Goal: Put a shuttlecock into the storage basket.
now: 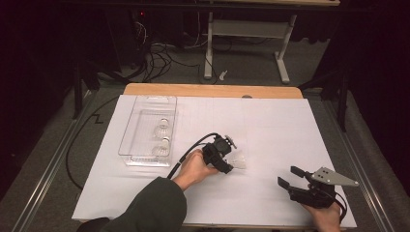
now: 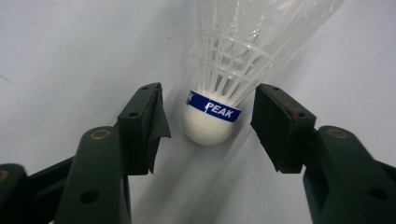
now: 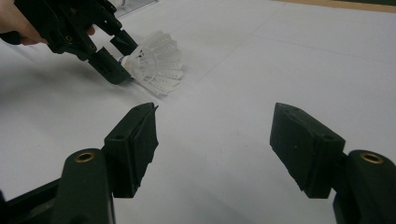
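White plastic makes up the shuttlecock (image 2: 219,93), which lies on its side on the counter (image 1: 270,130); its rounded cork nose, ringed by a blue band printed PEAK, points toward the left claw (image 2: 208,123), and its ribbed, translucent skirt fans away from it; the nose sits between the two black pads (image 2: 154,126), with a gap of bare surface on either side, so the left claw stands partly open around it and has hold of nothing yet. Seen from the high view, the shuttlecock (image 1: 237,161) rests near the middle of the counter, well to the right of a clear plastic tray (image 1: 147,104) in which two more shuttlecocks (image 1: 162,137) lie; the right claw (image 1: 289,176) waits nearer the person and off to the right of the shuttlecock, wide open and empty.

My judgement is that the risk lies in the nose's shape; it is smooth and round, so pads closing off-centre could squeeze it forward and send it skidding out of the grip. The cork sits closer to one pad than the other, so that pad may nudge it sideways first; closing higher, on the thin ribs, could bend the skirt.
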{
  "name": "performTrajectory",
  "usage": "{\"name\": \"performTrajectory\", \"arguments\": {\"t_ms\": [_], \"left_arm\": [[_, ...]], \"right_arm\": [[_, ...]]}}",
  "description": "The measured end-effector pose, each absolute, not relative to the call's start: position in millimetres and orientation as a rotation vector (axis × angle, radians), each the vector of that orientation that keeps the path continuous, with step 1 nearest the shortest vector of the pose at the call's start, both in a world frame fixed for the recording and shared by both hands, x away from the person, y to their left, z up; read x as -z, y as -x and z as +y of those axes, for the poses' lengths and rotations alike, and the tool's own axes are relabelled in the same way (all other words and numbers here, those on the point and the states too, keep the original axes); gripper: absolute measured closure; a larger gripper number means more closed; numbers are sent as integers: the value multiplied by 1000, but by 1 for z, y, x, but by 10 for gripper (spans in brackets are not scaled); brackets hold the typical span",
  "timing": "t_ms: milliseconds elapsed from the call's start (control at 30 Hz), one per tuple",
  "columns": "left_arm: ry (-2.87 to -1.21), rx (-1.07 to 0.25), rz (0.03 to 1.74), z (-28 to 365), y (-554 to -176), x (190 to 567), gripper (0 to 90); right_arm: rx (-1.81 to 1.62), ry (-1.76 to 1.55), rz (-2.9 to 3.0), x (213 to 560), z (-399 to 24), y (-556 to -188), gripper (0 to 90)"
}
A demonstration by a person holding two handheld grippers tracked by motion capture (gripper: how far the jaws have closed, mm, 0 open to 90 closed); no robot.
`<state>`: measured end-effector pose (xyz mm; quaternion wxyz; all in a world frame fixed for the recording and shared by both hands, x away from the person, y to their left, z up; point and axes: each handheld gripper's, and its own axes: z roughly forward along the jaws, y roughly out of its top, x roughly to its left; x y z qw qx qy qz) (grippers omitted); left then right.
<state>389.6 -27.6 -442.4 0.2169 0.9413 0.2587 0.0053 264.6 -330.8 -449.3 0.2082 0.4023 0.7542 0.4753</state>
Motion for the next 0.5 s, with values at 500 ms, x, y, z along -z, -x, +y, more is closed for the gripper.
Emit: {"name": "performTrajectory", "arguments": {"t_ms": [500], "left_arm": [[-2617, -20, 724, -27, -391, 443, 538]], "right_arm": [[-1324, -1120, 2099, 449, -331, -265, 324]]}}
